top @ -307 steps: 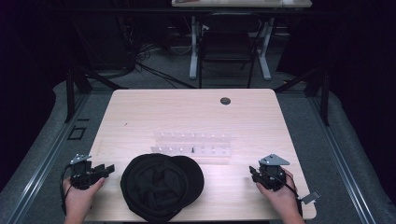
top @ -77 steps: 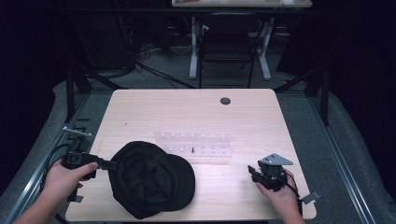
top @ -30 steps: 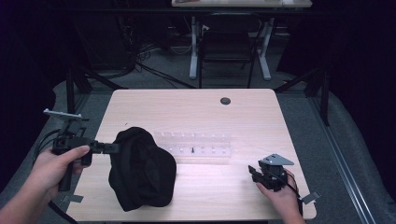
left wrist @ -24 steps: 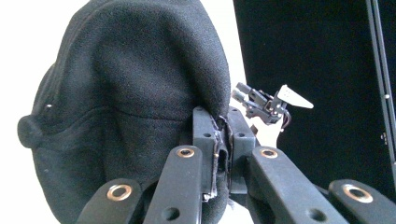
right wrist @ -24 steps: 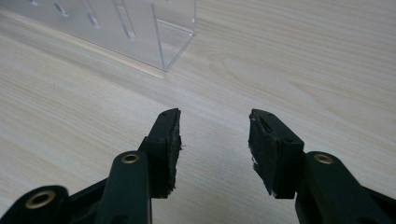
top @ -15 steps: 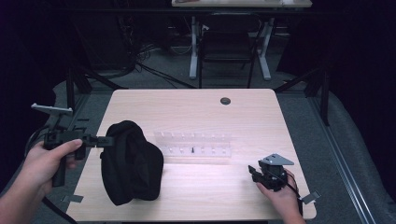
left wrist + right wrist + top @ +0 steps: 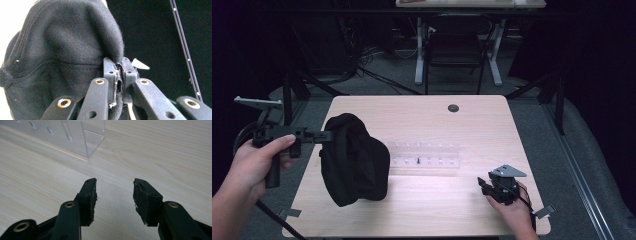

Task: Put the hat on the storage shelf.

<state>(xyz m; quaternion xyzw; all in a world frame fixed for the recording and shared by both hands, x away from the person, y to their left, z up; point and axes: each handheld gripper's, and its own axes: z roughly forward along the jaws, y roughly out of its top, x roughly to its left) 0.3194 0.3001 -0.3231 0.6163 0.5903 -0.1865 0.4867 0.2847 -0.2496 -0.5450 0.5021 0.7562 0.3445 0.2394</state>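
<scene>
A black cap (image 7: 354, 159) hangs tilted over the left part of the wooden table (image 7: 427, 120), its lower edge near the tabletop. My left gripper (image 7: 326, 135) is shut on the cap's edge and holds it up from the left side. Seen from the left gripper view, the two pads (image 7: 110, 75) pinch the black fabric of the cap (image 7: 60, 50) between them. My right gripper (image 7: 482, 186) rests at the table's front right in a hand. Its jaws (image 7: 115, 195) stand open with nothing between them, just above the bare wood.
A clear plastic rack (image 7: 424, 157) with slots lies across the middle of the table, its corner (image 7: 85, 140) ahead of the right gripper. A small dark round hole (image 7: 453, 108) sits near the far edge. A chair and desk legs stand beyond the table.
The left gripper has risen and moved left with the cap, which has come up off the table and now hangs more upright. The right gripper has stayed in place.
</scene>
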